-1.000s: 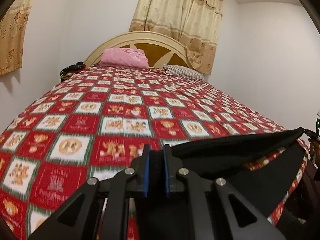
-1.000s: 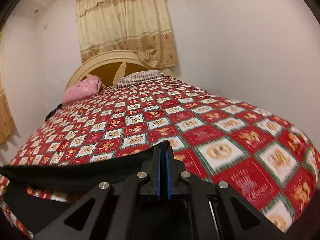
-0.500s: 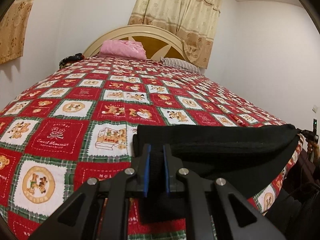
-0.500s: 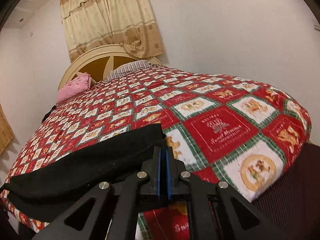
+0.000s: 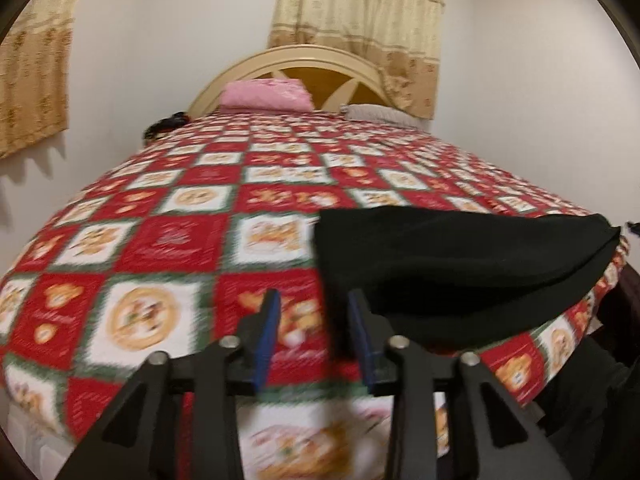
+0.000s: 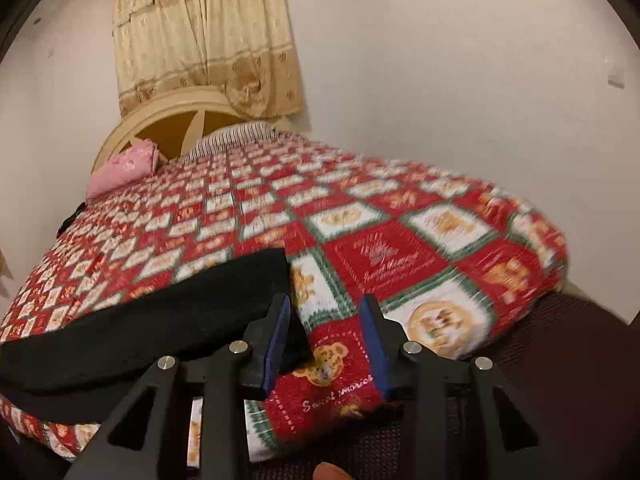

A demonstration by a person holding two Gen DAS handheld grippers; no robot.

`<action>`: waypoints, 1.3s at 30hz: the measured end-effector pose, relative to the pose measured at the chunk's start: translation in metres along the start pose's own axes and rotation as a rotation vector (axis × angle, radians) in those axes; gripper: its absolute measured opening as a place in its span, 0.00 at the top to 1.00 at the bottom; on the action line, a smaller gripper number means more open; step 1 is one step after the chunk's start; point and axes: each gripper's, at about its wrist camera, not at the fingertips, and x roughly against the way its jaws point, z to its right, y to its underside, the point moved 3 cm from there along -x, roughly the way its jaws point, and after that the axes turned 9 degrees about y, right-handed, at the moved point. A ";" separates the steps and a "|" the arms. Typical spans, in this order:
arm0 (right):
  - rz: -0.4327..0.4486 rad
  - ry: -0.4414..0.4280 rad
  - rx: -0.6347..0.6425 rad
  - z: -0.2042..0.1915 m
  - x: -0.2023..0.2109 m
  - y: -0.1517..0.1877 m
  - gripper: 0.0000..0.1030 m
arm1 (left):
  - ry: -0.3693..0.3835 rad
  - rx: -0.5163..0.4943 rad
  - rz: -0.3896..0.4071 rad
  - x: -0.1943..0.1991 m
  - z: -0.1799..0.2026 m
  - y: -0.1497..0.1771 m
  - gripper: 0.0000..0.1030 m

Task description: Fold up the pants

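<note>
- The pants (image 5: pixel 460 264) are now laid flat across the foot of the bed (image 5: pixel 180 236), released a moment ago.
- Left tongs (image 5: pixel 314 332) and right tongs (image 6: pixel 326 334) are opening, nothing pinched; the fold can be started next.

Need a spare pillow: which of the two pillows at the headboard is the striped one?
The grey striped pillow, on the curtain side; the other pillow is plain pink.

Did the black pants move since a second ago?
Yes. The black pants were hanging off the bed's foot, pinched by both grippers; now they lie flat on the quilt, farther toward the headboard, and both jaws are opening, off the cloth.
</note>
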 end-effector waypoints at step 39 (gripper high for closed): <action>0.086 -0.418 1.067 -0.378 0.067 0.146 0.90 | 0.047 -0.139 -0.115 -0.029 0.038 -0.027 0.90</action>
